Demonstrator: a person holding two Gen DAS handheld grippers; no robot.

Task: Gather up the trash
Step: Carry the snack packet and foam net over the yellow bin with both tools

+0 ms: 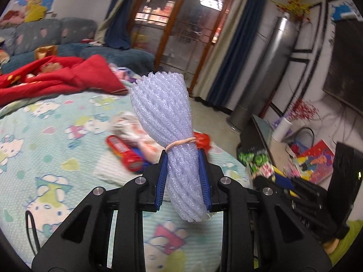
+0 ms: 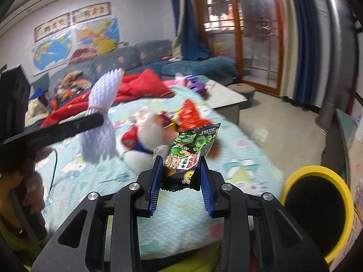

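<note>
Beside right view's snack packet (image 2: 189, 156) — yellow-rimmed bin (image 2: 317, 213)

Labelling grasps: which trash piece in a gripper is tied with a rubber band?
The white foam net bundle in the left gripper; the right gripper holds a green snack packet, no band.

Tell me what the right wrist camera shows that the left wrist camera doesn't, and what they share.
Only the right wrist view shows the yellow-rimmed bin and the right gripper clamped on a green snack packet.

Only the left wrist view shows the left gripper head-on and the dark screen on the wall.

Both show the white foam net bundle held by the left gripper, the red wrappers on the cartoon bedsheet, and the red blanket.
</note>
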